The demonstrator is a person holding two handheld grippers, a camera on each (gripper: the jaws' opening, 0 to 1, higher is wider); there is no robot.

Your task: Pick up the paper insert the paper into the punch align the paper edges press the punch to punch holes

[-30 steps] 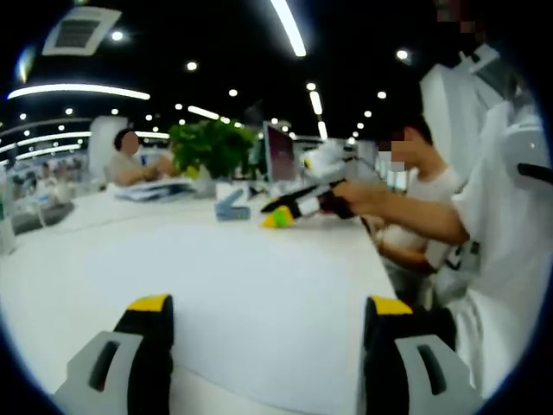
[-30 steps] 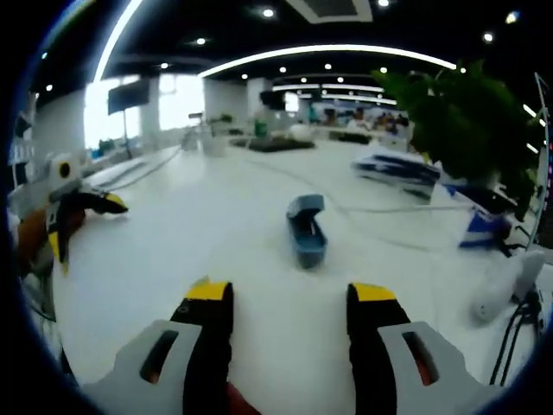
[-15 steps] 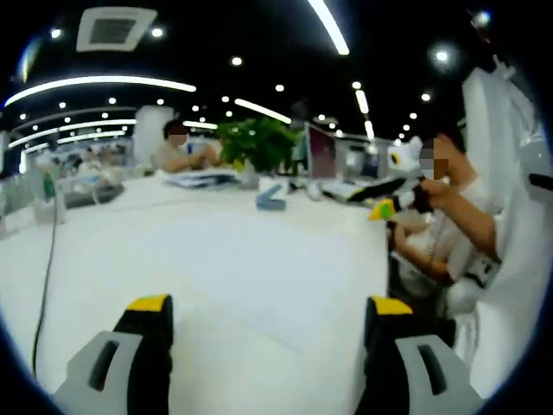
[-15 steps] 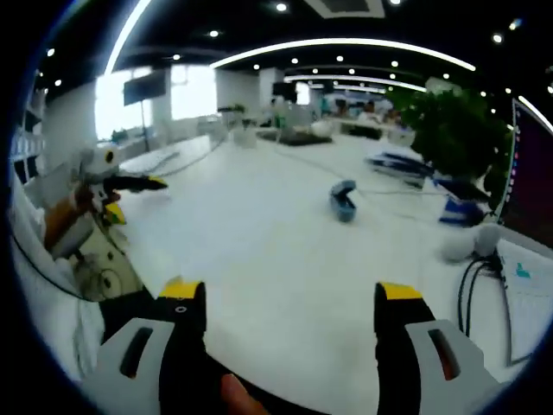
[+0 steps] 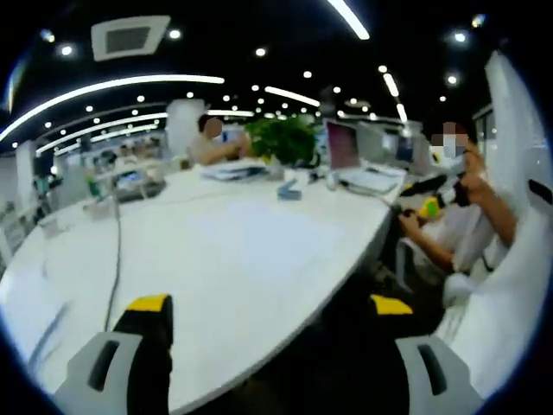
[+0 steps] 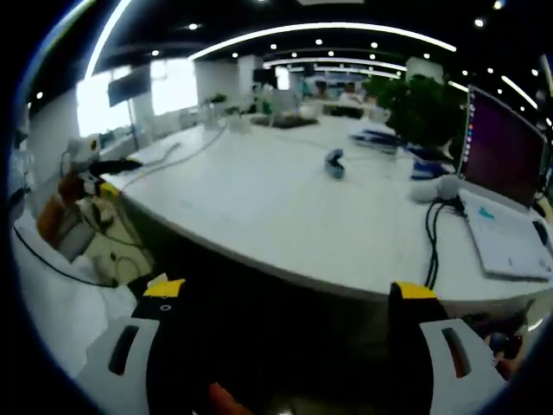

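Your left gripper (image 5: pixel 268 307) and right gripper (image 6: pixel 289 290) are spread wide, holding nothing, now back past the white glossy table (image 6: pixel 285 207) edge. The small blue hole punch (image 6: pixel 334 162) sits farther off mid-table than before, with the green potted plant (image 6: pixel 423 108) beyond.

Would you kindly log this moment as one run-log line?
left tongs: open, empty | right tongs: open, empty | punch: untouched on white table | both tongs off table edge

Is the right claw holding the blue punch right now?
No, the punch sits far off on the white table, while the right claw is open and empty.
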